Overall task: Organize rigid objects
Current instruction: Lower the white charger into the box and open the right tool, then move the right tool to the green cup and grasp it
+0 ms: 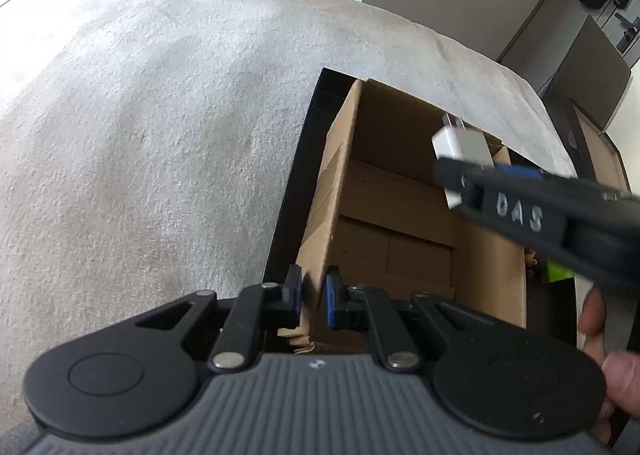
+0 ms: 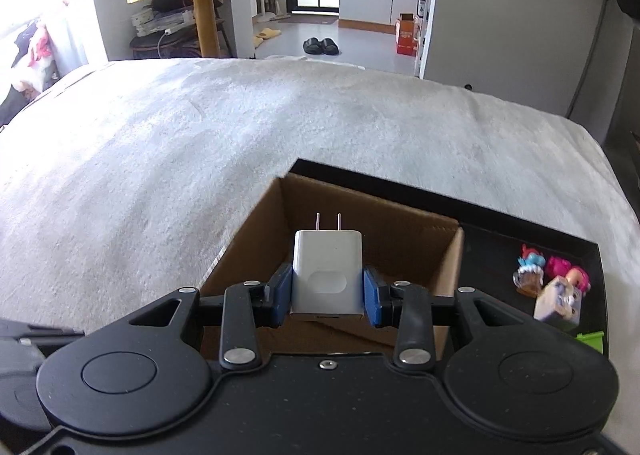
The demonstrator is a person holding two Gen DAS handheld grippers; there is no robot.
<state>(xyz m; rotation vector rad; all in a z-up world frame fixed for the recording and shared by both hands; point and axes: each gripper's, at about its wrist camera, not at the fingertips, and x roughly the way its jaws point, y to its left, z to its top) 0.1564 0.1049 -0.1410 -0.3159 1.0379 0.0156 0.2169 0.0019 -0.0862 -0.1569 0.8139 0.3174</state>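
While gripping charger (image 2: 327, 275), right tongs (image 2: 327, 291) level.

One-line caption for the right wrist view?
Right gripper holds a white charger, prongs forward, over an open cardboard box on a black tray.

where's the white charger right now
The white charger is clamped in the right gripper, prongs pointing forward, held above the open cardboard box; the toy figures lie to its right.

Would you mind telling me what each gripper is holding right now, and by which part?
The right gripper holds the white charger by its two side faces, prongs pointing forward. The left gripper pinches the cardboard box by its near side wall.
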